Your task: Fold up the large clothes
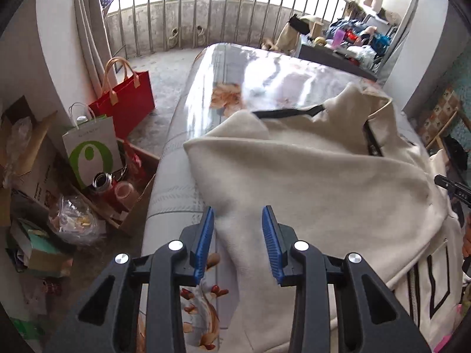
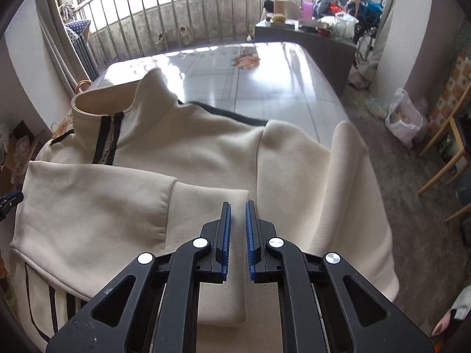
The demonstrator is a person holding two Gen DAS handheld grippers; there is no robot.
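While one cream jacket (image 2: 206, 153) covers the table (image 2: 265, 67), left gripper (image 1: 238, 214) jaws spread, right gripper (image 2: 238, 206) jaws nearly closed, empty.

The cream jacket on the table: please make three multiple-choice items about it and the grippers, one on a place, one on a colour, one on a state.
1. Where does the cream jacket lie?
A. on the glossy table
B. on the floor
C. inside the red bag

2. What colour is the trim beside the jacket's zipper?
A. red
B. black
C. green

3. What is the state of the left gripper?
A. shut on a sleeve
B. open, holding nothing
C. shut on the collar

Answers:
1. A: the jacket is spread over the glossy table, whose bare top shows beyond the collar.
2. B: two black stripes run along the zipper below the collar.
3. B: in the left wrist view the blue pads stand well apart, with no cloth between them.
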